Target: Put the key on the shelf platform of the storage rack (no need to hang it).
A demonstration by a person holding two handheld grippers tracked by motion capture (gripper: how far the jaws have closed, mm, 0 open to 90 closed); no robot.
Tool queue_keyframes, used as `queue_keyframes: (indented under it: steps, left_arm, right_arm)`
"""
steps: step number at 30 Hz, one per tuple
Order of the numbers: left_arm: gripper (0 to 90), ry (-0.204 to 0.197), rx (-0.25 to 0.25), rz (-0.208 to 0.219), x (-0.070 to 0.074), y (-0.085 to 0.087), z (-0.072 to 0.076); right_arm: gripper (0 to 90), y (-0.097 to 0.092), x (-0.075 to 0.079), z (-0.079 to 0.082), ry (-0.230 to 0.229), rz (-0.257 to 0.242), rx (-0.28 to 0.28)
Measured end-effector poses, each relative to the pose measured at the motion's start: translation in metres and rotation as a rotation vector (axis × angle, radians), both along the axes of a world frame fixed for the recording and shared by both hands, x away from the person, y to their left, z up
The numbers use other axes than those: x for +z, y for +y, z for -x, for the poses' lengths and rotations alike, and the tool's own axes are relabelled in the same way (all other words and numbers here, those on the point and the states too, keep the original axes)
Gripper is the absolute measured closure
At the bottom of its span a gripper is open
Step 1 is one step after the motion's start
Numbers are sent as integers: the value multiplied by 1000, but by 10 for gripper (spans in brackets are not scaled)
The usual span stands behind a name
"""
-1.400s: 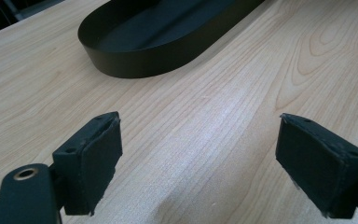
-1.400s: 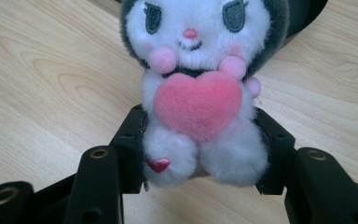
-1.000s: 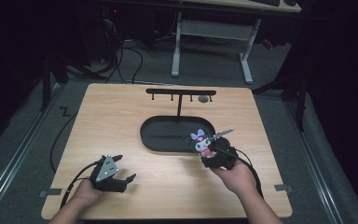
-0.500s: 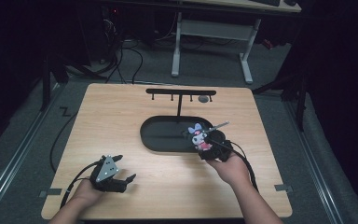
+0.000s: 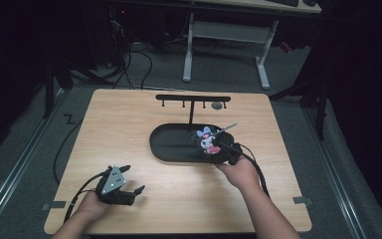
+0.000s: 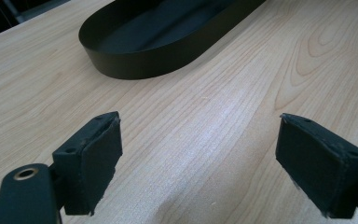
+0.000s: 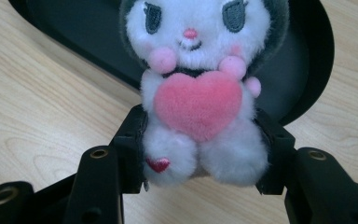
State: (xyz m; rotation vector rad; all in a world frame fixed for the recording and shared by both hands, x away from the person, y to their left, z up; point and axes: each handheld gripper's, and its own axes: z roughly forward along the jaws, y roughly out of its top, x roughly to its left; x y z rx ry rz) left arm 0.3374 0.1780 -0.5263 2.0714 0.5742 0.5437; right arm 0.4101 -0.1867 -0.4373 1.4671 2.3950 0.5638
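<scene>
The right gripper (image 7: 200, 154), jaws pinching a white plush toy hugging a pink heart (image 7: 200, 93), holds it over the black oval tray's (image 5: 169, 149) right end, while the left gripper (image 5: 124, 186), jaws spread, rests on the pale wooden surface (image 5: 129, 124).

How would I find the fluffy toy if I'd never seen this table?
Look at the wooden table, then the long black oval tray in its middle. At the tray's right end, the right hand-held gripper clamps a small plush toy: white face, dark hood, hugging a pink heart, the only soft, colourful thing there.
</scene>
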Motion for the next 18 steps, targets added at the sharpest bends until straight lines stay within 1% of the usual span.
queue_keyframes:
  steps: [8, 10, 12, 18]
  left_arm:
    - [154, -1, 0, 0, 0, 0, 0]
    - [154, -1, 0, 0, 0, 0, 0]
    - [154, -1, 0, 2, 0, 0, 0]
    - [154, 0, -1, 3, 0, 0, 0]
  right_arm:
    - [480, 2, 1, -11, -1, 0, -14]
    - [480, 2, 1, -14, 0, -11, -18]
    - [480, 3, 0, -17, 0, -4, -22]
    - [480, 2, -1, -27, 8, -5, -34]
